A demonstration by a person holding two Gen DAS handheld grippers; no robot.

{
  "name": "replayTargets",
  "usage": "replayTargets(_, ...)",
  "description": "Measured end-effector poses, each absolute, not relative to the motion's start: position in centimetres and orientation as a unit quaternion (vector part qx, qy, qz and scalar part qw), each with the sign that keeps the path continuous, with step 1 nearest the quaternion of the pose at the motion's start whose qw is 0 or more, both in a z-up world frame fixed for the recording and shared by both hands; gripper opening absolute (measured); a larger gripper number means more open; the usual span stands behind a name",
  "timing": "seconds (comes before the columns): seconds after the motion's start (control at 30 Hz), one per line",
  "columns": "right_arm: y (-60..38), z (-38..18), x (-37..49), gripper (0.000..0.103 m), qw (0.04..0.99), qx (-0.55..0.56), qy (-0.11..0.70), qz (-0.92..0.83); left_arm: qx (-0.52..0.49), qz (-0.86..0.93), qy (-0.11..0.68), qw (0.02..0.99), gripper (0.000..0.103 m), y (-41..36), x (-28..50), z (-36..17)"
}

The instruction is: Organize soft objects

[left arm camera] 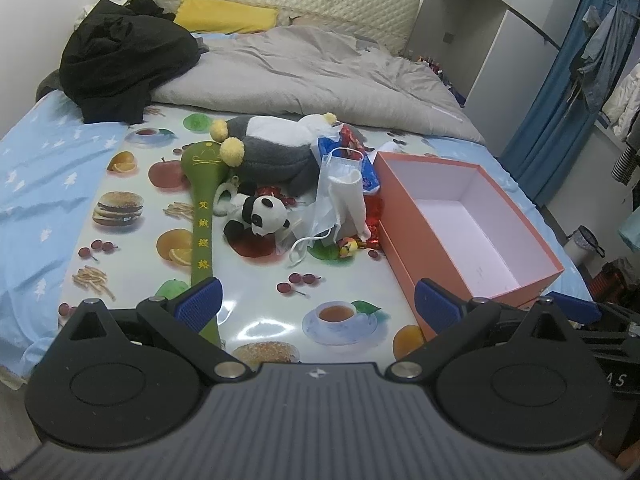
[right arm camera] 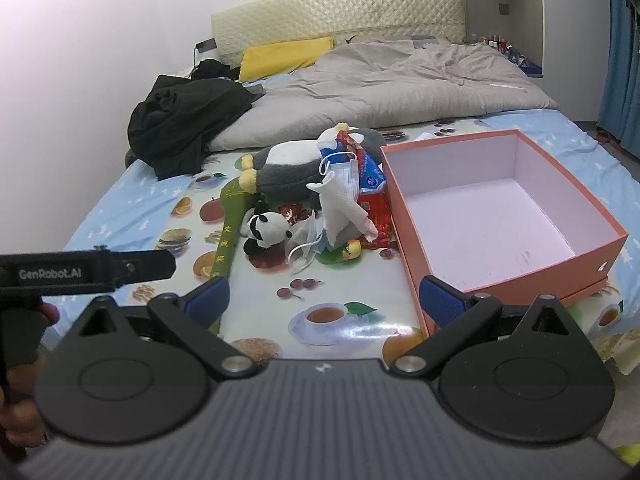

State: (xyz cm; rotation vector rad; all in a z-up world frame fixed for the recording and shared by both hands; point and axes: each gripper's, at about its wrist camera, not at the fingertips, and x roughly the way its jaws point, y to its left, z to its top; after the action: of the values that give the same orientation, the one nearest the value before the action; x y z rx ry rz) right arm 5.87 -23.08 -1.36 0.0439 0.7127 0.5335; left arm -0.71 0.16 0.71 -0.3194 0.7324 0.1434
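The soft things lie in a loose heap on the bed, on a glossy fruit-printed oilcloth [left arm camera: 248, 320], just left of an empty orange box [left arm camera: 404, 216].

The panda plush [left arm camera: 262, 216] sits at the front of the heap, small and probably very light; it should squash under the pads, so a pinch across its round head or body looks safest. Behind it lies a large grey-and-white plush [left arm camera: 272, 148] with yellow pompom feet, bulky and floppy, best taken at a narrow part such as a foot or limb. A long green fabric mallet [left arm camera: 202, 216] with yellow embroidered characters runs toward the camera; its slim handle offers an easy hold. A white sock [left arm camera: 354, 200] and a disposable face mask [left arm camera: 340, 164] drape over crinkly red snack packets [right arm camera: 374, 210]; both are limp and thin, likely to slip or drag neighbours along.

The left hand-held gripper [left arm camera: 318, 304] hovers over the near oilcloth, jaws spread wide and empty. The right hand-held gripper [right arm camera: 326, 300] is likewise spread and holds nothing, near the box's front corner.

Farther back lie a grey duvet [left arm camera: 304, 76] and black clothing [left arm camera: 124, 60].
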Motion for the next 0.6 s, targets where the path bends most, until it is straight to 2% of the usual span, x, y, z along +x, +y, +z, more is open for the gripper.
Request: replayTargets(0.6,-23.0,-2.25,6.06,0.103,0.9,0.022,0.354,0.254,-0.15,0.076,0.365,0.916,0.103,-0.54,-0.4,-0.13)
